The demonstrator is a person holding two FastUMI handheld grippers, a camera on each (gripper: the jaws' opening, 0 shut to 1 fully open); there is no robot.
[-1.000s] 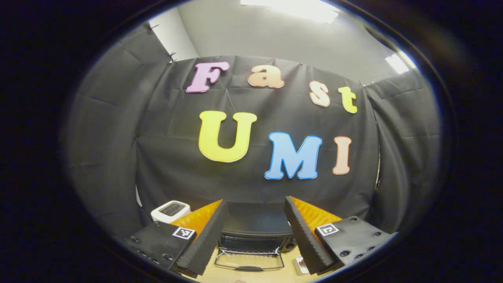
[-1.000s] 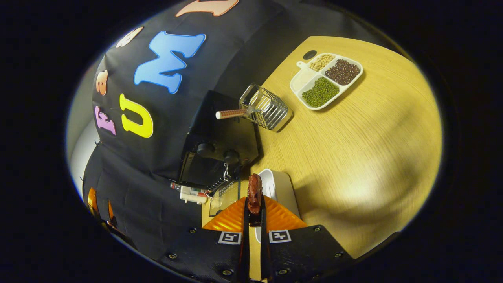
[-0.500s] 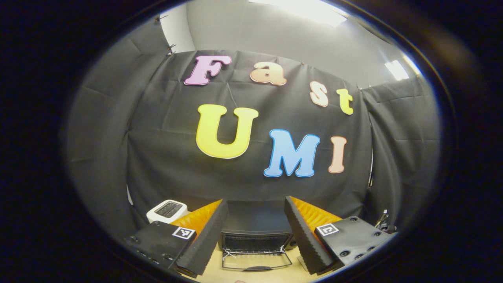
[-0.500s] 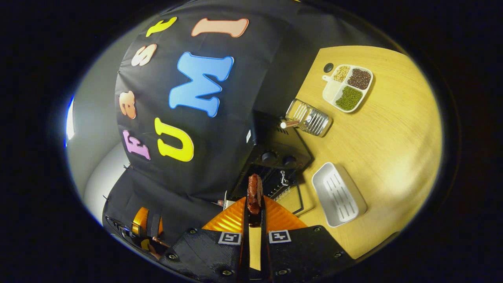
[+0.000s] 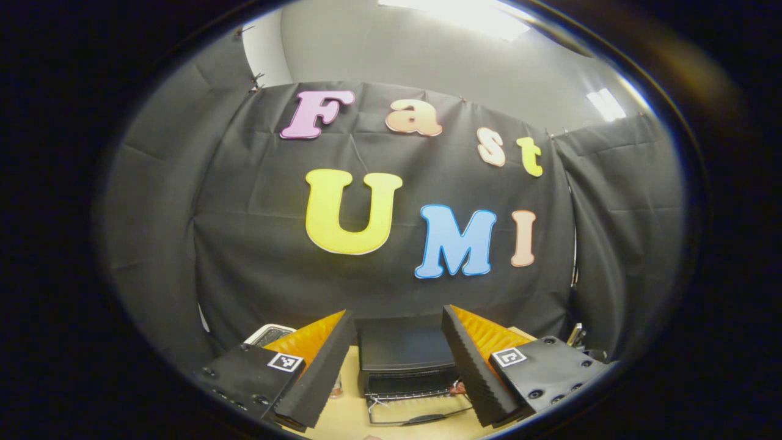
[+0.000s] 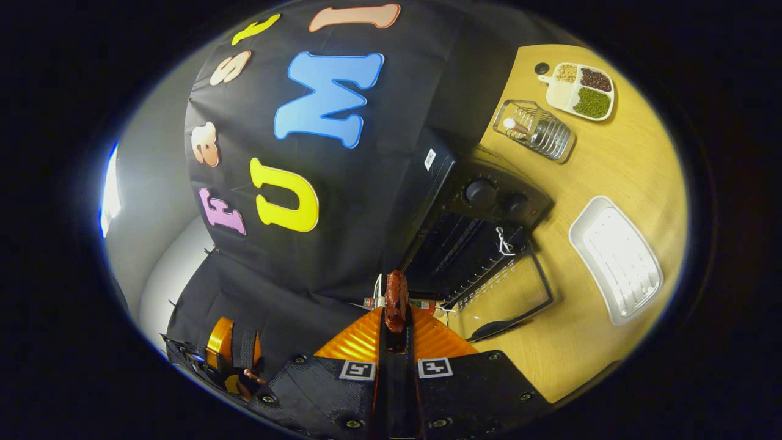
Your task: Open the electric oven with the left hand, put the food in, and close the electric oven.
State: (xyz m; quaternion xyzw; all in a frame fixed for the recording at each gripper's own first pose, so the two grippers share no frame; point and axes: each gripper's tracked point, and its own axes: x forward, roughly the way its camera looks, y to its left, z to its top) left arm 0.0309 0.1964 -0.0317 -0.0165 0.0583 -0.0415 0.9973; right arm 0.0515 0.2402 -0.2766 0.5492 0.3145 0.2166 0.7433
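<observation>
Oven (image 6: 482, 232) stands with its door (image 6: 510, 293) dropped open, writing unreadable, right gripper (image 6: 396, 318) clenched on brown food (image 6: 396, 299), left gripper (image 5: 397, 366) spread empty.

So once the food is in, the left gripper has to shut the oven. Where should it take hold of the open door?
Probably by the dark handle bar along the free edge of the oven door, which lies folded down flat in front of the electric oven. Come from the front and above, with the fingers spanning the bar, then swing it up towards the cavity.
</observation>
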